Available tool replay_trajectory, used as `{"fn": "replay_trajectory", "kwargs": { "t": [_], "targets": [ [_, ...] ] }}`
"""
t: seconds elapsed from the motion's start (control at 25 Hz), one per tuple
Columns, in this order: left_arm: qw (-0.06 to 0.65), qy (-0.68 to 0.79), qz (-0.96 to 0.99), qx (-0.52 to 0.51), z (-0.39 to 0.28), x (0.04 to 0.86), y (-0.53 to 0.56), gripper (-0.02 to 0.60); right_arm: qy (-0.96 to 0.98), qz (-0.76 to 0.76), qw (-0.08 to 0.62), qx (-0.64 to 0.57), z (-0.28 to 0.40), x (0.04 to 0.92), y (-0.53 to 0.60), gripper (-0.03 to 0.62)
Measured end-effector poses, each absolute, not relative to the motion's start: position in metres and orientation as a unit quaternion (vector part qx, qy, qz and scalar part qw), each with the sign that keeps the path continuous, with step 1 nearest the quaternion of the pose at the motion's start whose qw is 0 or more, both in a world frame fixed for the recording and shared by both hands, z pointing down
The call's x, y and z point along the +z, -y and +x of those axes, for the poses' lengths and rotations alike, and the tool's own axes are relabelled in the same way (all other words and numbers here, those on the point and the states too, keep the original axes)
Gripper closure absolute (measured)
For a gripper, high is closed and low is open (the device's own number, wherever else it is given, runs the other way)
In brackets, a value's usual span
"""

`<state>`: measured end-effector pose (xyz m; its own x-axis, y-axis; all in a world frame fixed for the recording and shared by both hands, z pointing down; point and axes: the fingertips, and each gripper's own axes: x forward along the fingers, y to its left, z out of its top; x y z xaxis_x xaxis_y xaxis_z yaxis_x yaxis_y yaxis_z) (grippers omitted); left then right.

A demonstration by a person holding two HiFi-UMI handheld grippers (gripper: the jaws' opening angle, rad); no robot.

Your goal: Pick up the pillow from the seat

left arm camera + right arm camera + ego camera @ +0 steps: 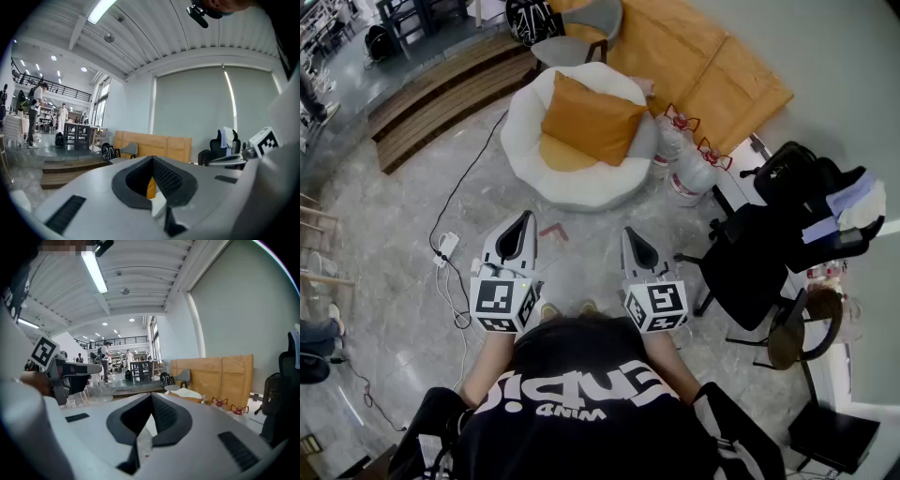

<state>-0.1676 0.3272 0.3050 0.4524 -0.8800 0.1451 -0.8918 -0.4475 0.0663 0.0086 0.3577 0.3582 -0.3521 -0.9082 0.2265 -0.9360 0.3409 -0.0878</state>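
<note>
We are standing just short of the round white seat [581, 195], holding both grippers out in front of us and side by side. Left of the seat, a white cable [447, 246] is trailing across the stone floor [394, 216].

Our left gripper [528, 218] is pointing its nose at the seat's near rim, a little to its left and not touching it. Its jaws are pressed together with nothing between them.

The orange pillow [592, 120] is lying on the seat, propped toward the seat's far side over a paler orange cushion [561, 155]. Its long axis is running across the seat from left to right, dipping slightly toward the right. One corner is pointing at the seat's far left rim.

Our right gripper [630, 232] is aiming at the seat's near right edge, level with the left one and apart from the seat. Its jaws are likewise closed on nothing.

Right of the seat, two clear water bottles [694, 173] are standing against it, and a black office chair [759, 253] is sitting farther right.
</note>
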Motion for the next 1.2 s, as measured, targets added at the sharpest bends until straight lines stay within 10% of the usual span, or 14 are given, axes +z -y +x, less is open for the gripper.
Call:
{"fn": "replay_trajectory", "kwargs": {
  "t": [1.2],
  "targets": [
    [0.073, 0.503, 0.859, 0.061, -0.100, 0.315, -0.316, 0.573, 0.831, 0.540, 0.049, 0.122, 0.064, 0.366, -0.351, 0.572]
  ]
}}
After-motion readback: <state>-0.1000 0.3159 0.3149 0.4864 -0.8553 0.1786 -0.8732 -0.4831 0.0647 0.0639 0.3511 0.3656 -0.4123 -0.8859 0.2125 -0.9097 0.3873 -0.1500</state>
